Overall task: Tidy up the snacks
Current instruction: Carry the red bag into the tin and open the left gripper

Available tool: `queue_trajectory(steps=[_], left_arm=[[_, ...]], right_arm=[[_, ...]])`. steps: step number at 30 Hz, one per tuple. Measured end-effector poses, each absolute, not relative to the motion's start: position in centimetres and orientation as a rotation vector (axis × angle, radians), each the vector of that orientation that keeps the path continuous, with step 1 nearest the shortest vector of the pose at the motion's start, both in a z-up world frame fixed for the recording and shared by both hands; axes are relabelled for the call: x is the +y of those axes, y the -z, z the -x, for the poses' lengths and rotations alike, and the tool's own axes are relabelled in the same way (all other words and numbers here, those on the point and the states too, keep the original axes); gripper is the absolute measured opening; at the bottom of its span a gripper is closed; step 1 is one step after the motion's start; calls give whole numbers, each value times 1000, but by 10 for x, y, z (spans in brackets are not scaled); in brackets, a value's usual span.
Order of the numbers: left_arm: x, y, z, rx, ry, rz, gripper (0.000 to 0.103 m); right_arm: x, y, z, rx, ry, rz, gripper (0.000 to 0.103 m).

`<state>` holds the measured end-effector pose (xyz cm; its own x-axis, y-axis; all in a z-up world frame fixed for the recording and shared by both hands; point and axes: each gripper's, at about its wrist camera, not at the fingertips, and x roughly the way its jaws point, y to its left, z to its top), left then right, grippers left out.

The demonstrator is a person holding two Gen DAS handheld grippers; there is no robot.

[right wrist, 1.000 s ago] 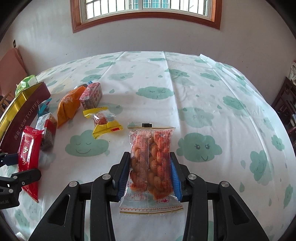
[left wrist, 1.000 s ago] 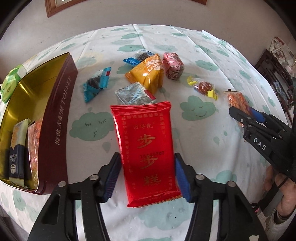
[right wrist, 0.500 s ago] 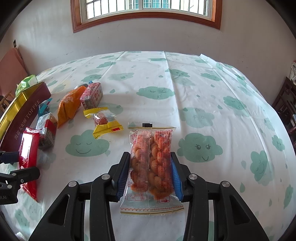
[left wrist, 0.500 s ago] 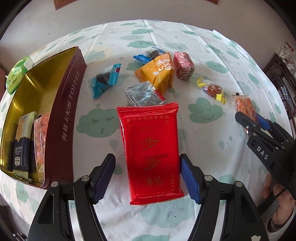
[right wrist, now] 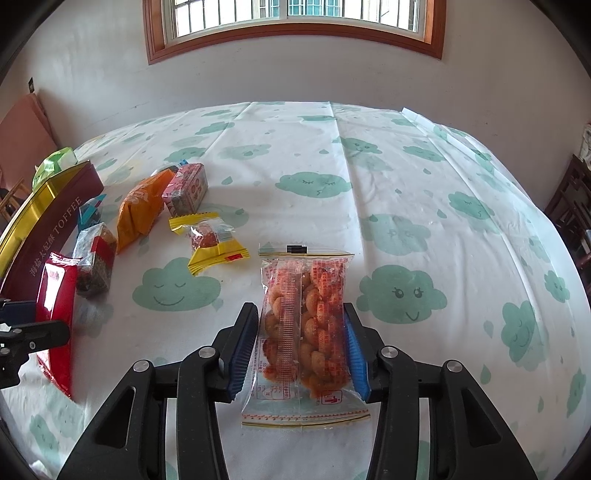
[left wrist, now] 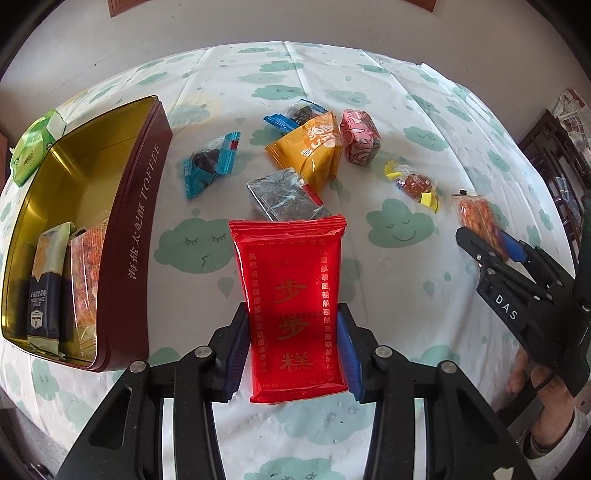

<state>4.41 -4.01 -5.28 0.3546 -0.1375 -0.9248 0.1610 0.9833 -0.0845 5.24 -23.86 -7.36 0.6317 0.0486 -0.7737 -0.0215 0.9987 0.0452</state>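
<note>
Light: bright daylight from the arched window (right wrist: 291, 22) behind the worktop (right wrist: 406, 192).
Shadows: soft, short.
Glare: sheen on the red packet (left wrist: 291, 295).
Edges: strong fisheye bending, dark corners.
Focus: sharp throughout.

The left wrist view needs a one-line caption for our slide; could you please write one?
Left gripper, jaws closing on a red snack packet, beside an open toffee tin on the cloud-print tablecloth.
</note>
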Motion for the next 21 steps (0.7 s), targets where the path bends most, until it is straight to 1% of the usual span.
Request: queue_trajectory(steps=[4,12,15,21], left_arm=[[-38,49,-41,1198,210,-23,40],[-25,24,-36,1154,234,-46,40],[-13,11,-38,1121,220,-60,40],[36,-12,-53,1050,119,-69,40]], right_arm=[[-238,74,-53,886,-40,-32,46],[-239,73,-52,886,-40,-32,46],[-239,73,-52,886,-40,-33,46],[-239,74,-52,886,-40,-32,46]])
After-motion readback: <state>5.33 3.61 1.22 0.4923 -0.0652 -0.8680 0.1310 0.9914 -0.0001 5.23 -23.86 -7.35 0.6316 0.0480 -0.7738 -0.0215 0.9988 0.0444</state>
